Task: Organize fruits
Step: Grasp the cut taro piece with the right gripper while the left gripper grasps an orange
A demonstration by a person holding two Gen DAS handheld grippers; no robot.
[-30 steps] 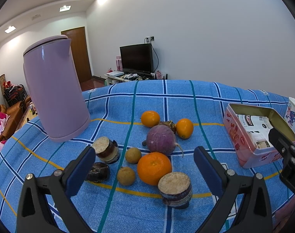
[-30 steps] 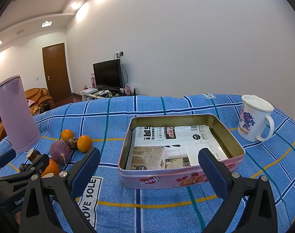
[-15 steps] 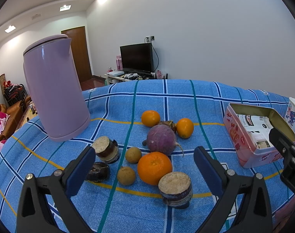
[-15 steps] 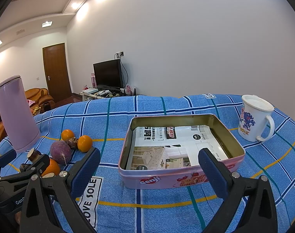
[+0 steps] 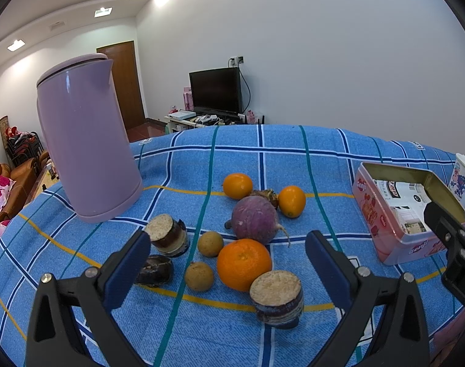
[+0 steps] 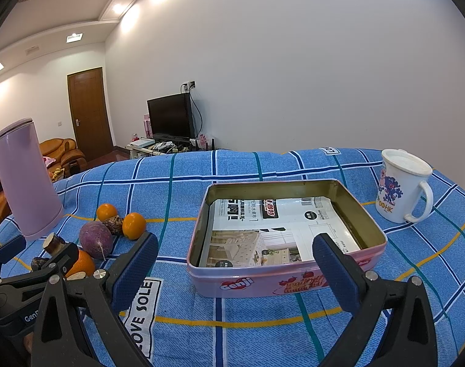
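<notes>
**Both grippers idle, no fruit picked yet**

Left gripper (image 5: 226, 252): fingers spread wide, holding nothing. It hangs above the fruit cluster in the lower middle of the left wrist frame. Right gripper (image 6: 232, 263): fingers also spread wide and empty, framing the pink rectangular metal tin (image 6: 286, 276) at frame centre.

Fruit is all loose on the blue checked cloth surface (image 5: 293, 159), none in the tin:
- large orange (image 5: 244, 263), centre of the cluster, nearest the left fingers
- two smaller oranges (image 5: 237, 185) behind it, upper part of the cluster
- round purple turnip-like root (image 5: 255, 224) between them
- two small tan round fruits (image 5: 199, 276) left of the large orange
- three dark cut stubs with pale faces (image 5: 276, 296), one lower right, two at the cluster's left
- small dark knobbly item (image 5: 267, 195) touching the purple root; cannot tell what it is

The tin sits at the right edge of the left wrist frame, well apart from the cluster. It is open and lined with printed paper.

Non-task: tall lilac plastic kettle (image 5: 85, 140) upper left, white printed mug (image 6: 399, 185) upper right of the right wrist frame.

Step, my read: pre-grasp, choosing the first item. The tin looks like the likely destination.

Next move needs: lower the left fingers around the large orange. Neighbours sit just beside it, so come straight down. Round fruit may roll if nudged.
</notes>
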